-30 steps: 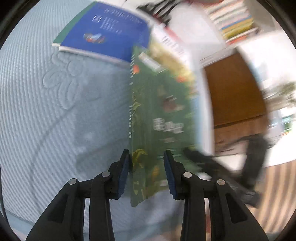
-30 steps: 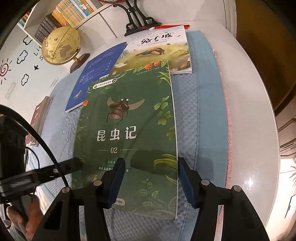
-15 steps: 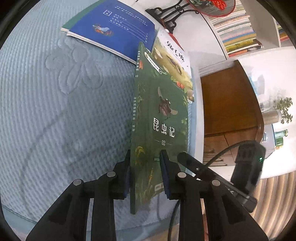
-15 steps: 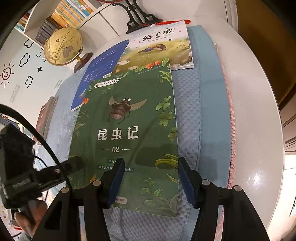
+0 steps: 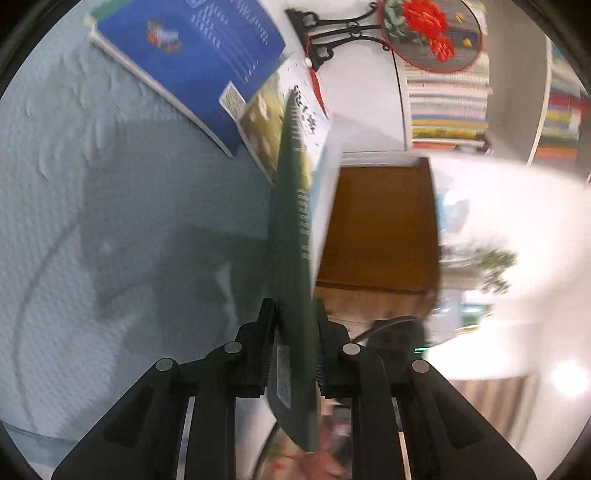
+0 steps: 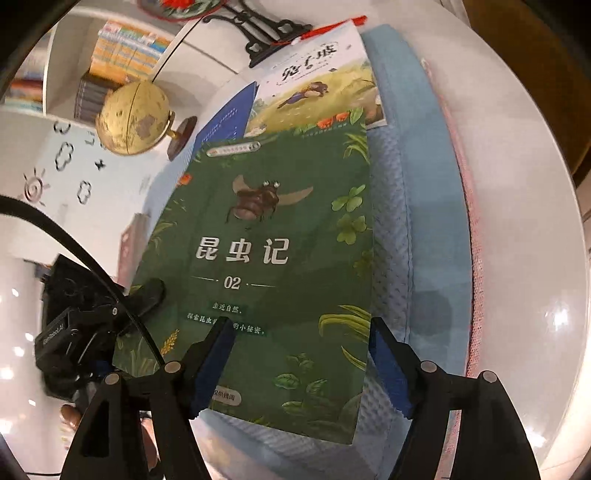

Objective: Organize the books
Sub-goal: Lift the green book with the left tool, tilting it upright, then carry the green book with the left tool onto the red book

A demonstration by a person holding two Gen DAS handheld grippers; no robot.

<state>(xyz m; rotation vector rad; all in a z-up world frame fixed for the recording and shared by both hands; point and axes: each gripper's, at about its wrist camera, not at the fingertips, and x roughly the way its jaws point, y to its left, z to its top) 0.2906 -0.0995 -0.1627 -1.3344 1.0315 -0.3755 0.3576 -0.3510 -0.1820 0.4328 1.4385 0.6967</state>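
A green book point(image 6: 273, 240) with a beetle on its cover rests on the light-blue mat point(image 6: 413, 184), its left side raised. In the left wrist view the green book point(image 5: 295, 258) shows edge-on between the pads of my left gripper point(image 5: 293, 321), whose jaws are closing and press on it. One left finger point(image 6: 146, 295) lies on the cover's left edge. My right gripper point(image 6: 301, 365) hovers over the book's near end, its jaws opening and the pads clear of the cover. Behind lie a blue book point(image 5: 192, 51) and a white book with a meadow picture point(image 6: 317, 85).
The mat covers a round white table point(image 6: 517, 221). A gold globe point(image 6: 135, 118) and a black ornamental stand point(image 6: 266, 26) are at the back. Shelves with several books point(image 5: 447, 110) and a brown cabinet point(image 5: 380, 221) lie beyond the table edge.
The left jaws have narrowed onto the green book's edge and the left wrist has rolled, so the book now shows edge-on. The right jaws have widened above the cover.
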